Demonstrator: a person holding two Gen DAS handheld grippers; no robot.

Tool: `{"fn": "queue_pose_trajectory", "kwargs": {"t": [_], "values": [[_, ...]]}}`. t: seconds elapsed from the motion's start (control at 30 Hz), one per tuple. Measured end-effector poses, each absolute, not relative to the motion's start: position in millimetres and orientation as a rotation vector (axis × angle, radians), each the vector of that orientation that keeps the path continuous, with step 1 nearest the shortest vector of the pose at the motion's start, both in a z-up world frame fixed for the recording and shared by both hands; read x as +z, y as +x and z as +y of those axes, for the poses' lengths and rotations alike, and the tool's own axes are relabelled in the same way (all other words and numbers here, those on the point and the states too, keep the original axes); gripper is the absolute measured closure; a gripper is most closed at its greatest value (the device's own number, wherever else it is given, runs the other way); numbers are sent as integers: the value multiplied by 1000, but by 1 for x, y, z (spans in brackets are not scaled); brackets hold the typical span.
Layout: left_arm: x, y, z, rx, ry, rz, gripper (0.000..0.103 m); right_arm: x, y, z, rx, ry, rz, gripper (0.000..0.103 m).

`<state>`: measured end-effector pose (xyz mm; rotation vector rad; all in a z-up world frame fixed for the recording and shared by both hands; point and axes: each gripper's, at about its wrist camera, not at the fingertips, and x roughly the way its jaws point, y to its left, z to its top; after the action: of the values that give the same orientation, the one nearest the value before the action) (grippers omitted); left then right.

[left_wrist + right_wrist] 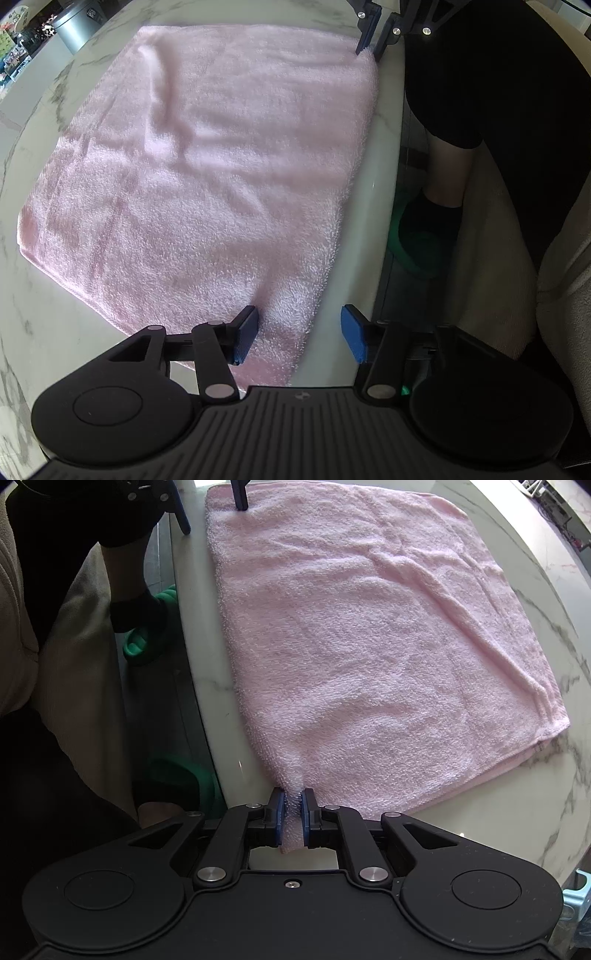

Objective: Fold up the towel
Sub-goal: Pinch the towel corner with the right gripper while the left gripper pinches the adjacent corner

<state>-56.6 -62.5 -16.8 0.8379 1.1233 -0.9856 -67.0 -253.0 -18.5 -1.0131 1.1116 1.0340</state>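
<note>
Right gripper point(293, 814): blue pads pressed together on a pinched corner of the pink towel point(369, 646), at the desk's point(498, 830) near edge on the person's side. Left gripper point(299, 334): fingers spread wide, one pad resting on the towel's other near corner, the other pad over bare marble beside the cloth. Towel lies flat on the white marble desk, doubled, layered hems showing at its far side corner; a few soft ridges run across the middle. Below the desk edge: green slippers point(147, 627), dark socks. Far corner, left view: grey metal canister point(75, 27).
</note>
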Motion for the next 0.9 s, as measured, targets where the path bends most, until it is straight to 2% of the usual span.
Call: {"fn": "queue_pose_trajectory", "kwargs": {"t": [0.13, 0.37, 0.9], "values": [[-16, -56, -64, -938, 821, 1121, 67, -19, -66, -255, 1030, -991, 1112, 94], [-21, -62, -72, -920, 821, 1081, 95, -18, -64, -257, 1026, -978, 1112, 94], [-19, -67, -73, -849, 820, 1077, 97, -18, -75, -251, 904, -962, 1091, 96]]}}
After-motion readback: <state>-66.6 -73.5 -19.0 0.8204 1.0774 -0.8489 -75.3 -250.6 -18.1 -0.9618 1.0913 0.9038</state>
